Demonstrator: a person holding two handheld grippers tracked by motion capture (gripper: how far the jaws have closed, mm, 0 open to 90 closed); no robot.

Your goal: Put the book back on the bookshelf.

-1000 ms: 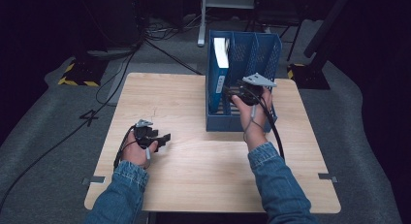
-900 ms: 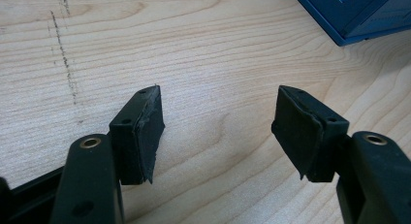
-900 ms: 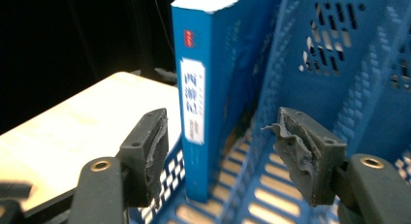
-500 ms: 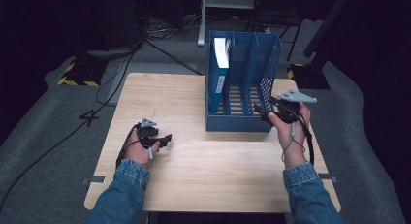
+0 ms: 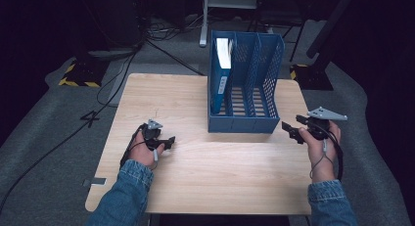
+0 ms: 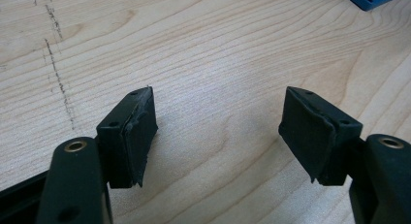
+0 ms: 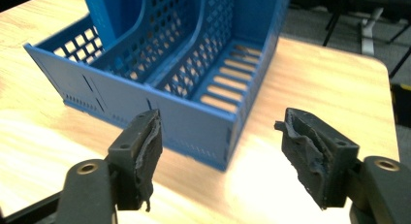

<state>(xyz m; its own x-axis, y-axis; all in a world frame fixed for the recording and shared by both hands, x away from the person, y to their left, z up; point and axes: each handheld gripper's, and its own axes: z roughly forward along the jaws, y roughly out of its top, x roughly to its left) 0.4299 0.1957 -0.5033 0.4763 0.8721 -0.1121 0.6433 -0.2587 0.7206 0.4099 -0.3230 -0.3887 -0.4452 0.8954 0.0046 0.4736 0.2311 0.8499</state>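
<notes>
Holding both tools free of any load, I judge the work to be at its end: the blue folder (image 5: 222,74) already stands upright in the leftmost compartment of the blue file rack (image 5: 244,123), which sits at about 12 o'clock from me on the wooden table (image 5: 205,187).

My right gripper (image 5: 289,132) is off the front right corner of the rack, at about 2 o'clock, near it but not touching. In the right gripper view its jaws stand apart with only the rack corner (image 7: 228,136) seen beyond them; they have just been opening, and nothing is between them.

My left gripper (image 5: 169,140) rests low at about 10 o'clock, well apart from the rack. In the left gripper view its jaws are spread wide over bare wood (image 6: 218,88); they too have just been opening, and they are empty.

The next move, I think, asks only for bringing the right hand to rest on the table, keeping the jaws clear of the rack so that it is not pushed.
</notes>
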